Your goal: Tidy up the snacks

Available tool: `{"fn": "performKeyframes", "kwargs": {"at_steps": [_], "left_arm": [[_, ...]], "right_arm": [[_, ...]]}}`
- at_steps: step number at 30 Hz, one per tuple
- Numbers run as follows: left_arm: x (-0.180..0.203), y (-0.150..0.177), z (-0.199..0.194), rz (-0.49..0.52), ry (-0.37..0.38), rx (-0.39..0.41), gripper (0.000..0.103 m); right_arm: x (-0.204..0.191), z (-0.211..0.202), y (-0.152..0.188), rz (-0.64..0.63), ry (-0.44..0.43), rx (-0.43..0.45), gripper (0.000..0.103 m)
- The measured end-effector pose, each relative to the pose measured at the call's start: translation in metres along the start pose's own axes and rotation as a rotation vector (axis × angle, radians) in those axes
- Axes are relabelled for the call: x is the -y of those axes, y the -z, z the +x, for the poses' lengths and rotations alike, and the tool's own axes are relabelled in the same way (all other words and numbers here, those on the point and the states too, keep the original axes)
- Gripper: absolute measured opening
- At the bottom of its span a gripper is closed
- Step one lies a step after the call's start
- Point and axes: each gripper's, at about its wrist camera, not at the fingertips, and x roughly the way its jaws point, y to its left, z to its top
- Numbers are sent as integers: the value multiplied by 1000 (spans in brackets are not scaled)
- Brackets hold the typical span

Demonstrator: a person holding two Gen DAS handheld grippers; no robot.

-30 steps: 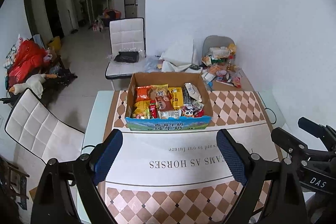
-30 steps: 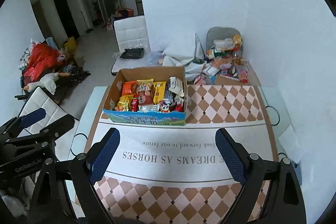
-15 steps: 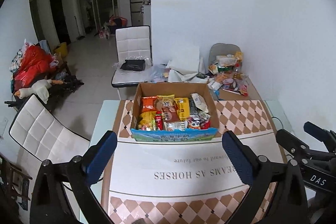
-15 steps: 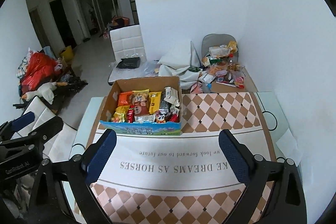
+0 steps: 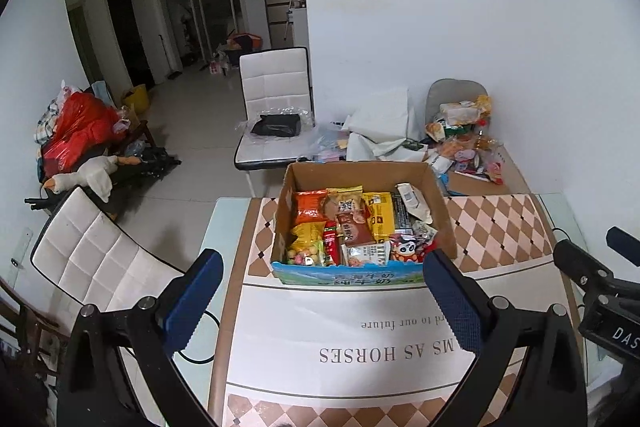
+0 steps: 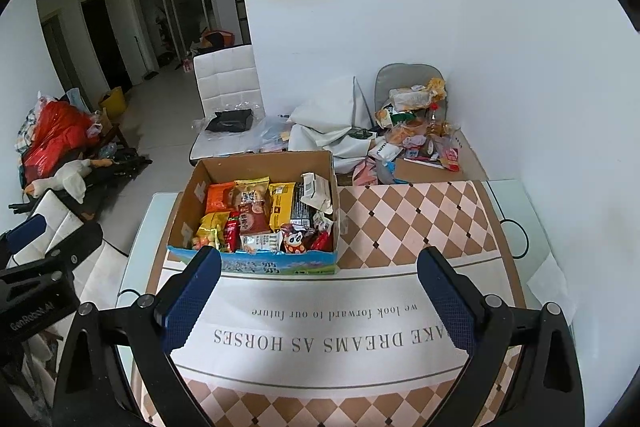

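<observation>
cardboard snack box [image 5: 362, 174] nearer, grippers wider

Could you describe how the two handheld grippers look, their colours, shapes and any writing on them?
Both are black frames with two angled fingers, each tipped with a textured blue pad, and silver screw heads at the joints. The left gripper and the right gripper look alike. White lettering shows on their bodies: "GenRobot.AI" on the left, "DAS" on the right.
</observation>
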Motion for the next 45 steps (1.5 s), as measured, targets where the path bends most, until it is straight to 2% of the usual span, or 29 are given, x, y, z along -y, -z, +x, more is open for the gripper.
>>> {"fn": "performKeyframes", "kwargs": {"at_steps": [14,45], "left_arm": [[-5,-1,9,-6,6,-11,102],[3,-3,5,0,24,-2,102]], "right_arm": [[-10,16,-6,-12,17,-9,100],[-11,9,-5,-6,15,-2,101]]}}
